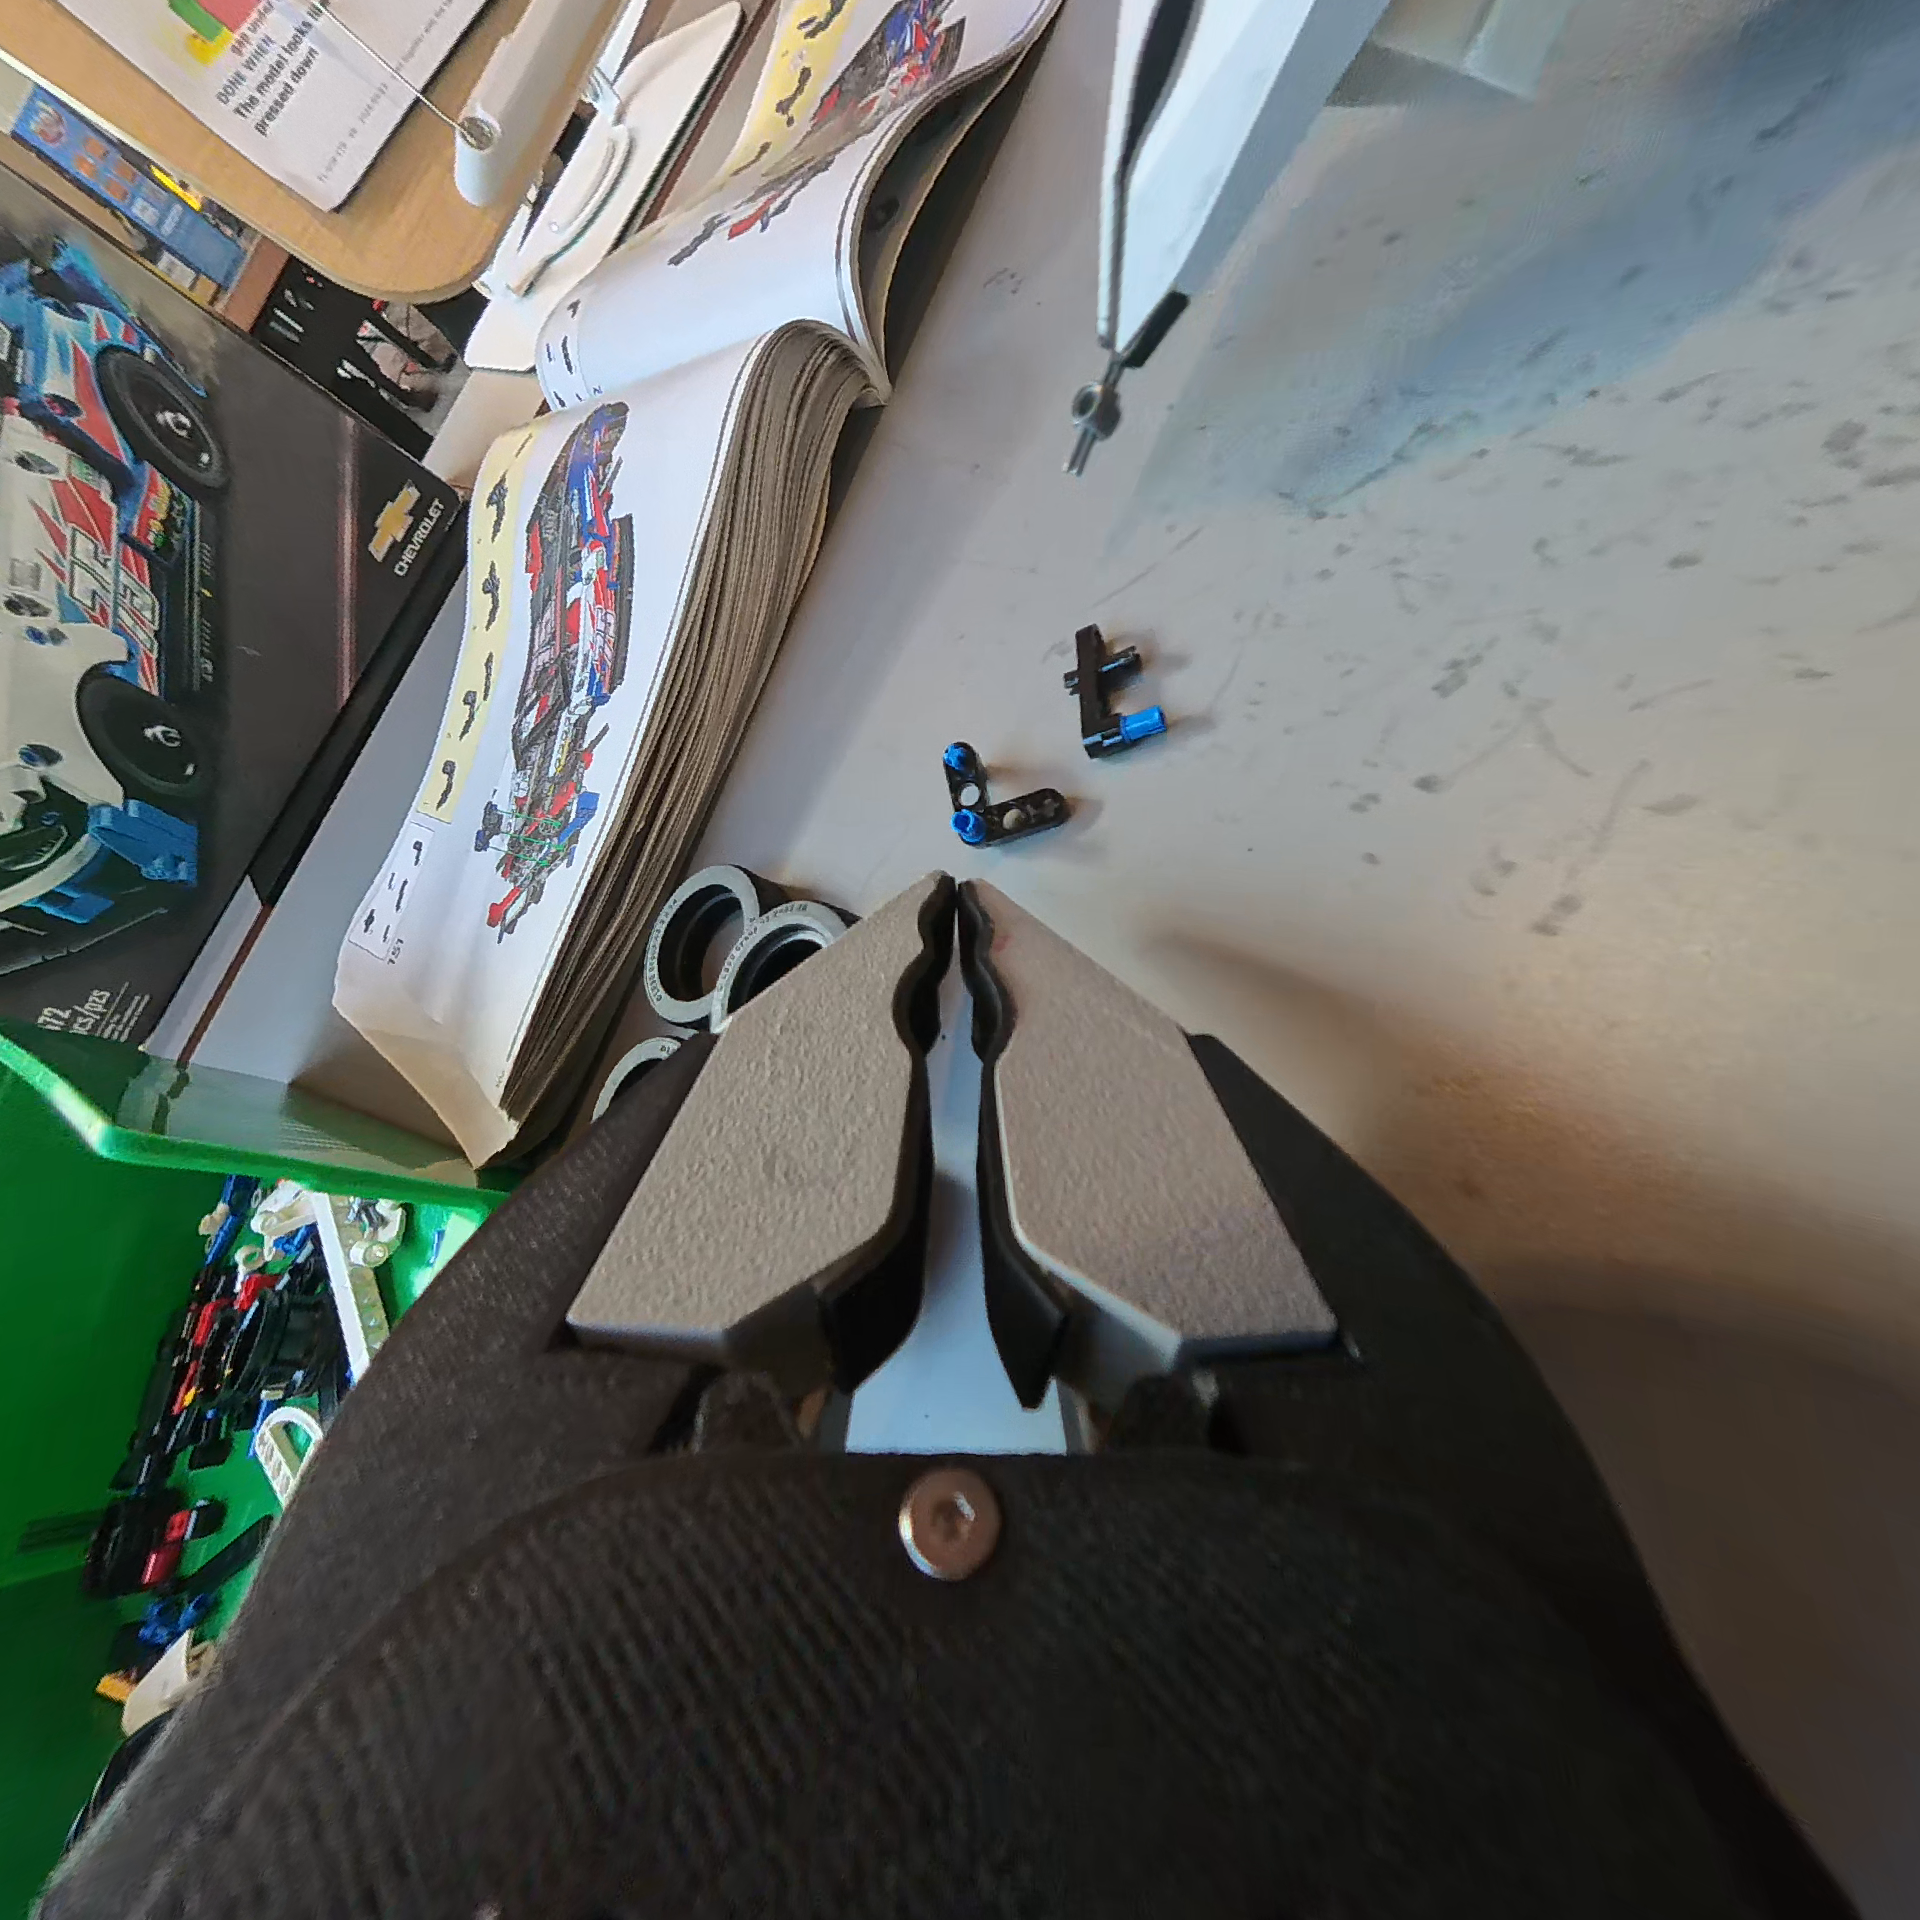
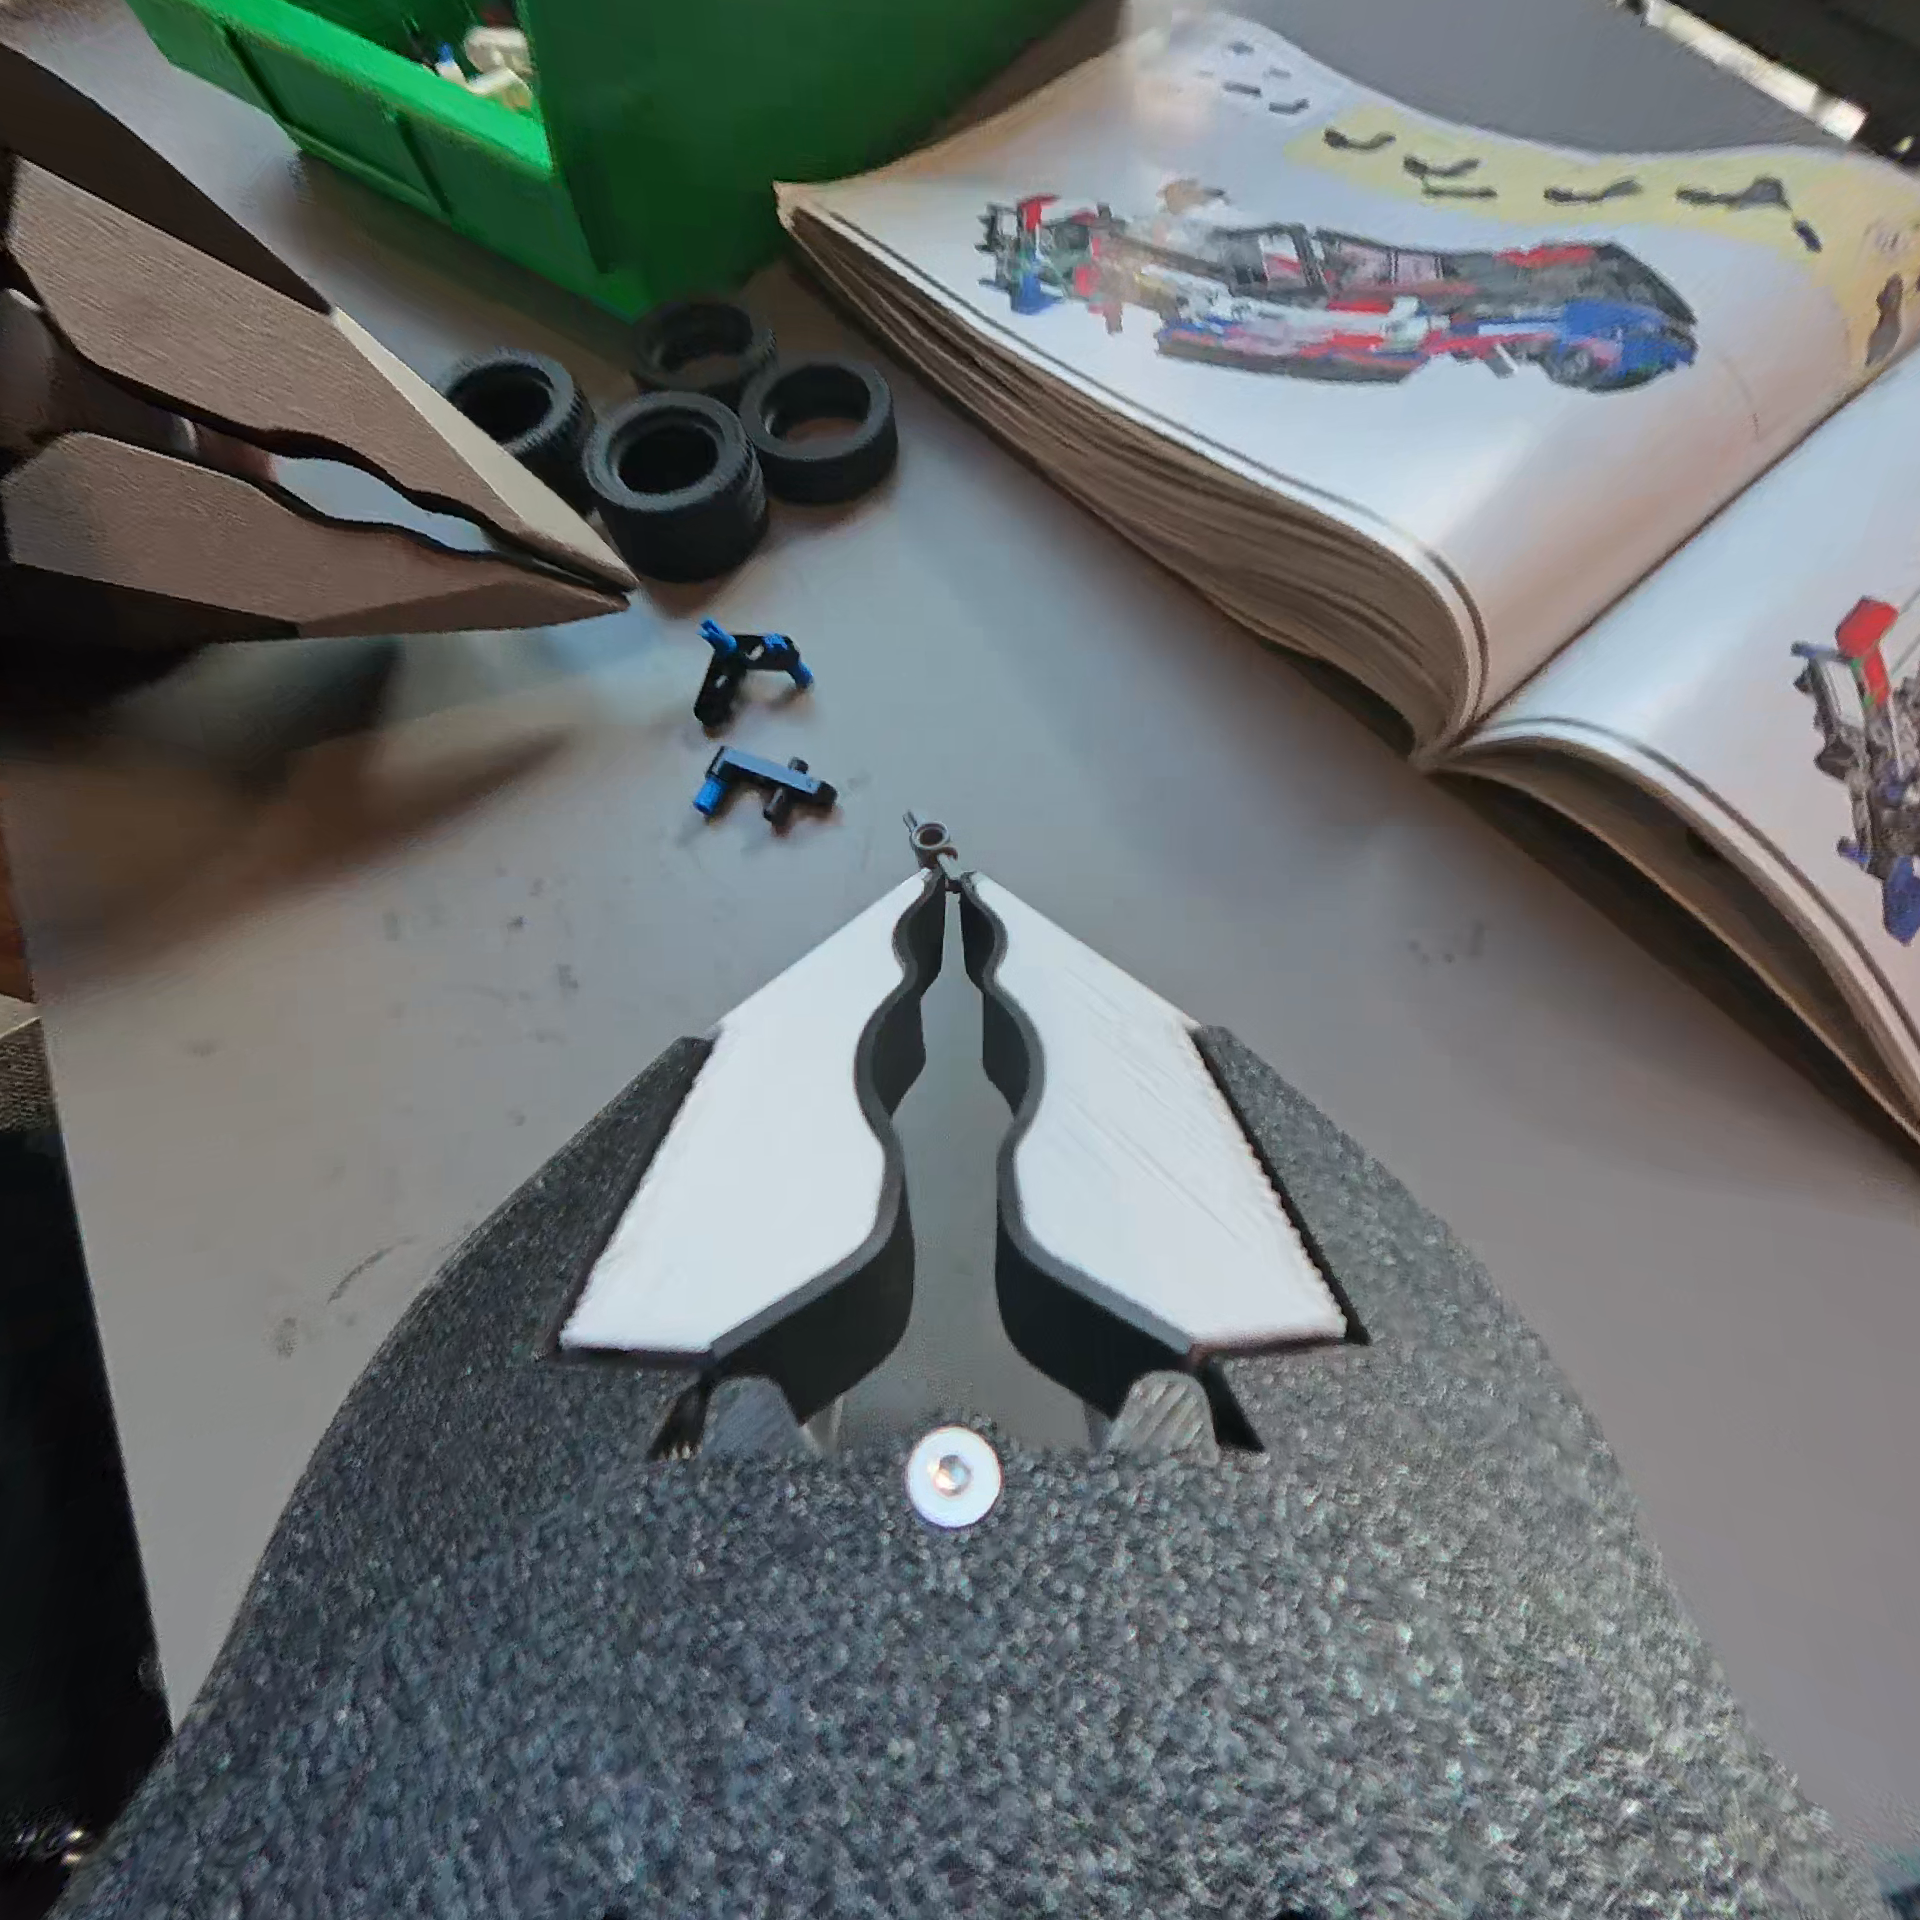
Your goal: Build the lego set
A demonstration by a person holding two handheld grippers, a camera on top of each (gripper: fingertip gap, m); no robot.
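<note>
Two small black lego assemblies with blue pins lie on the grey table: an L-shaped one and a straight one. My left gripper is shut and empty, just short of the L-shaped piece; it also shows at the left of the right wrist view. My right gripper is shut on a small grey pin connector, held above the table near the straight piece. The right gripper shows at the top of the left wrist view.
An open instruction booklet lies beside the parts. Several black tyres sit near a green bin holding loose parts. The set's box lies past the booklet. About 11 centimeters separates my left fingertips from my right.
</note>
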